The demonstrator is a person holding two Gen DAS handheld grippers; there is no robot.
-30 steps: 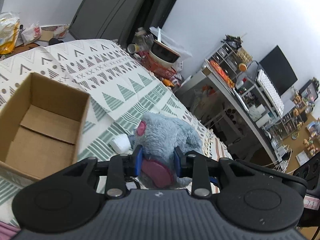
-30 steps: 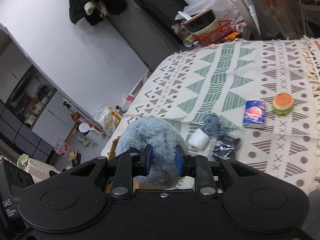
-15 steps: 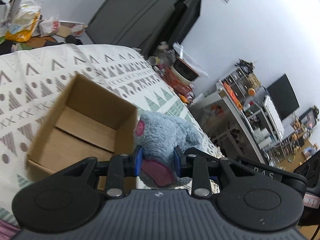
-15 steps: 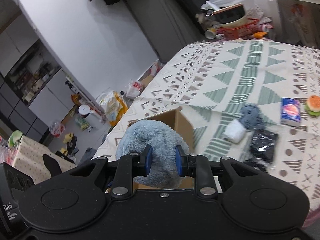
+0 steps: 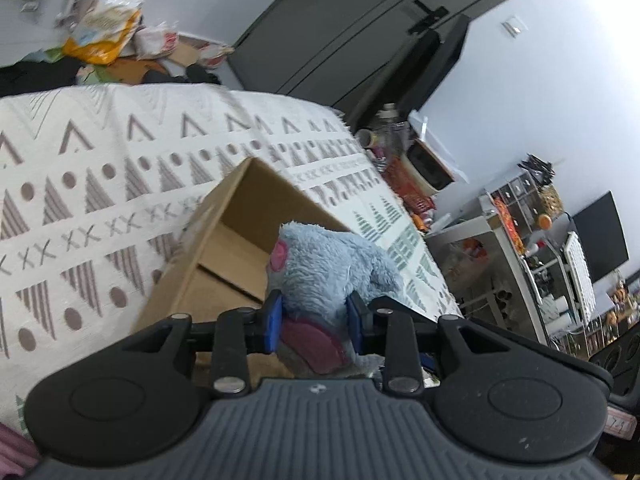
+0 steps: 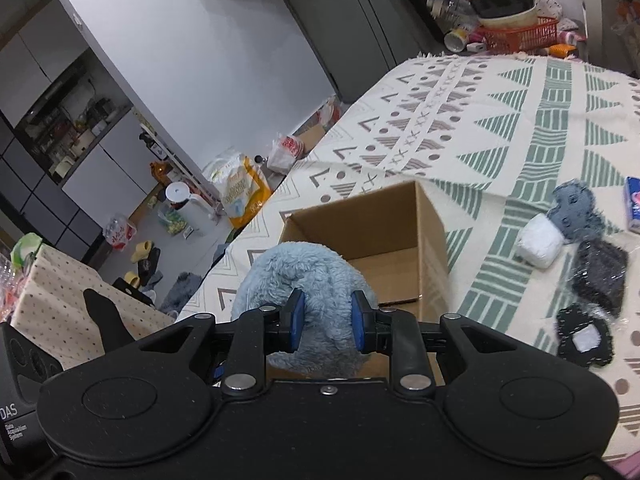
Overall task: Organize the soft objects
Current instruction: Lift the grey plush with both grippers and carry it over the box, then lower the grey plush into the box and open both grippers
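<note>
Left tool (image 5: 314, 322) clamped on plush (image 5: 332, 264), right tool (image 6: 326, 326) clamped on it too, plush held above near edge of box (image 6: 384, 236) on bed (image 6: 520, 120). Could snag the rim or tip the box if lowered off-centre.

white walls (image 6: 192, 40), dark wardrobe (image 5: 340, 36), cluttered shelves (image 5: 520, 216), grey floor (image 6: 132, 256)

Fluffy blue plush toy (image 5: 336, 264), matt brown cardboard box (image 6: 384, 220), woven patterned cloth blanket (image 6: 520, 120).
</note>
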